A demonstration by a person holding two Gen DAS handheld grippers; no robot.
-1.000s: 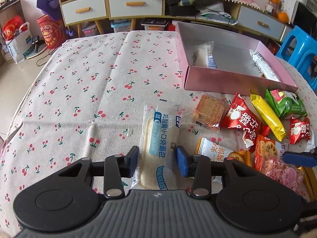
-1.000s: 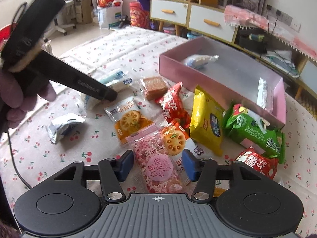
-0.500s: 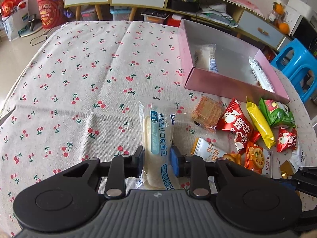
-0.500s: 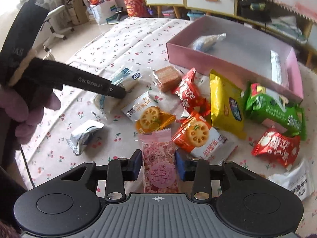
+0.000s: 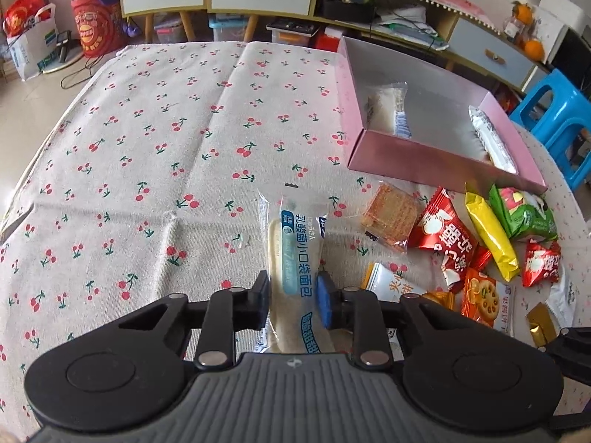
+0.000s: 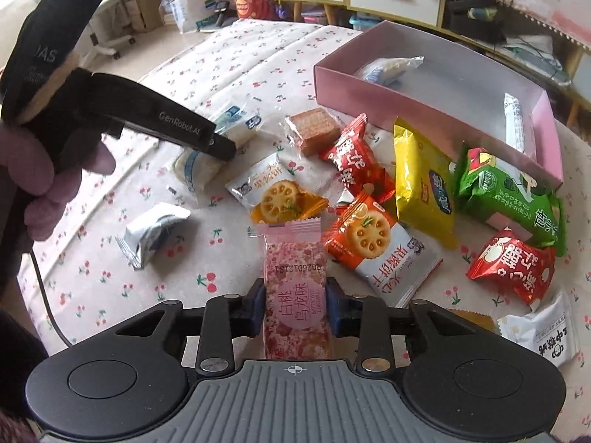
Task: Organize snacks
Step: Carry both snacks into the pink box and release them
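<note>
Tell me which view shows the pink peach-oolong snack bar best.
The right wrist view: the pink peach-oolong snack bar fills the centre, label readable, pinched between the right tongs, which have just been closing. The left wrist view does not show it; only neighbouring snacks appear at its right edge.

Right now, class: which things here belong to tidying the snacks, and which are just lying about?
Belongs to the job:
pink box
bread packet in the left tool
pink snack bar in the right tool
yellow packet
green packet

Just lying about:
blue stool
oranges
red bucket
</note>
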